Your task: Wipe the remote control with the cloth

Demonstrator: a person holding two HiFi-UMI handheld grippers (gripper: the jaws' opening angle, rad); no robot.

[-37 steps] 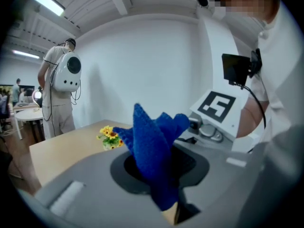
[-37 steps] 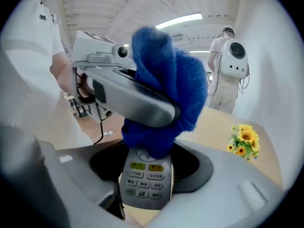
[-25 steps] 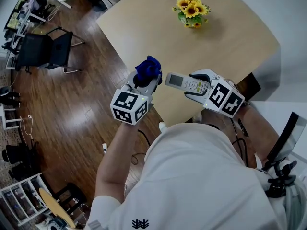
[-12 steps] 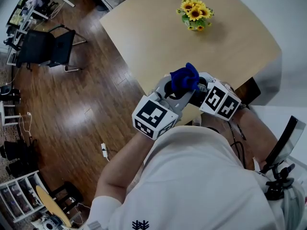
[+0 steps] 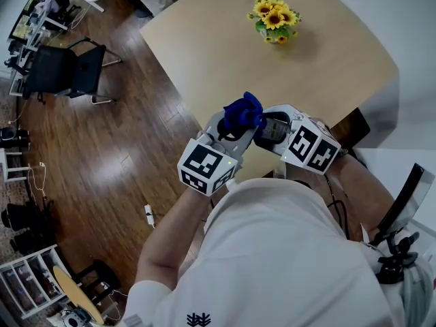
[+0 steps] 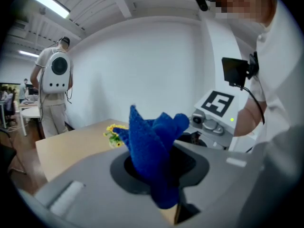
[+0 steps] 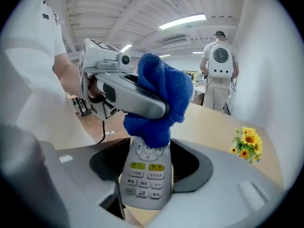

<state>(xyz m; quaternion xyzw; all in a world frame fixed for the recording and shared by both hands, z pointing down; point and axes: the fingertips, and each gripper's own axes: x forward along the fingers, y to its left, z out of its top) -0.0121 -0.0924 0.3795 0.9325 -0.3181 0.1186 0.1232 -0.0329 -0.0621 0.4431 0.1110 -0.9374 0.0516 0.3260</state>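
Observation:
My right gripper (image 5: 267, 129) is shut on a grey remote control (image 7: 144, 176), held keypad-up above the near corner of the table; in the head view the remote (image 5: 270, 128) is mostly hidden. A bunched blue cloth (image 5: 243, 112) sticks out of my left gripper (image 5: 235, 127), which is shut on it. In the right gripper view the cloth (image 7: 160, 99) rests on the far end of the remote, over its upper buttons. The left gripper view shows the cloth (image 6: 152, 146) rising from between its jaws, with the right gripper (image 6: 202, 127) just behind it.
A light wooden table (image 5: 225, 39) carries a small pot of yellow sunflowers (image 5: 273, 18) toward its far side. Dark wood floor lies to the left, with black chairs (image 5: 61, 70). A person with a white backpack (image 6: 52, 87) stands beyond the table.
My left gripper swung right with the blue cloth until it covered the remote, then slid back a little leftward along it. The right gripper and remote stayed nearly still.

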